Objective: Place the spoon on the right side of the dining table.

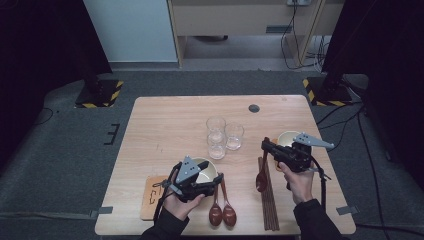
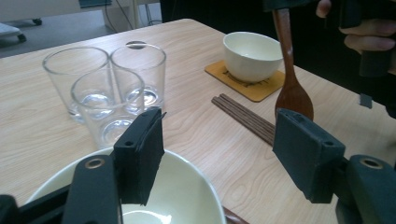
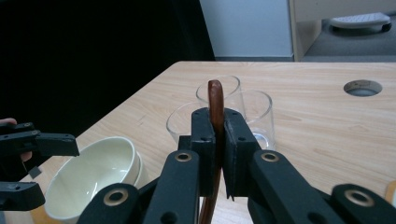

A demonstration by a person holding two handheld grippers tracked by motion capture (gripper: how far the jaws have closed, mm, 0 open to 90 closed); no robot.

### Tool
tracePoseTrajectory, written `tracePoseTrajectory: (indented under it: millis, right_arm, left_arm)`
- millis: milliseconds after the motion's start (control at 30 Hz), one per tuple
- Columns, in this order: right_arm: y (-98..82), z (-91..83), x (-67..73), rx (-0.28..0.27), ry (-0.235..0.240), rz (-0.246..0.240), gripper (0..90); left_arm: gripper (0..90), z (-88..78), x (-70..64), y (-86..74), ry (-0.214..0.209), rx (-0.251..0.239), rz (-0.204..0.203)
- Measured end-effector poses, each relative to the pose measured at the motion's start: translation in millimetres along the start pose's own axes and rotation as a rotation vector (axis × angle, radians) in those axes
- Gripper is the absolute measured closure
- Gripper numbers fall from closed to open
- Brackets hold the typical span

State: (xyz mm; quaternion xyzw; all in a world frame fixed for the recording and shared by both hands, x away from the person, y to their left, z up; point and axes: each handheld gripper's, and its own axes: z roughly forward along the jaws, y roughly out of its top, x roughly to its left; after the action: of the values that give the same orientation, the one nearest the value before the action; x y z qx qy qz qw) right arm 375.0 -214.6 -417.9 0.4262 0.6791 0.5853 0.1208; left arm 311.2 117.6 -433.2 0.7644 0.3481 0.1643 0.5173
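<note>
A: Start with the biggest; what does the wooden table (image 1: 165,125) carry?

B: Three clear glasses (image 1: 222,136) cluster near its middle; a cream bowl (image 1: 206,170) sits at the near left beside an orange coaster (image 1: 150,192); a second bowl (image 2: 252,55) rests on its own coaster (image 2: 261,86) at the right; dark chopsticks (image 1: 269,200) lie lengthwise at the near right; two brown spoons (image 1: 222,212) lie side by side near the front edge.

A: And the left gripper (image 1: 212,184)?

B: It hovers at the near bowl's rim; seen from its own camera, its jaws stand apart with nothing between them, one pad over the bowl, the other over bare table.

A: The right gripper (image 1: 265,145)?

B: Jaws clamped tight on the handle of a wooden spoon (image 1: 261,180); in the right gripper view the handle (image 3: 215,105) rises upright between the pads; in the left gripper view the spoon hangs with its scoop low, above the chopsticks; I cannot tell whether it touches them.
</note>
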Motion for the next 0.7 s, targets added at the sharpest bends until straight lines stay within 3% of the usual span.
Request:
tracePoseTrajectory:
  millis: [700]
  right_arm:
    - [9.0,3.1,-1.9,-0.029,-0.018,-0.011,84.7]
  left_arm:
    - [31.6,-21.6,40.3,-6.4,0.127,-0.019,-0.049]
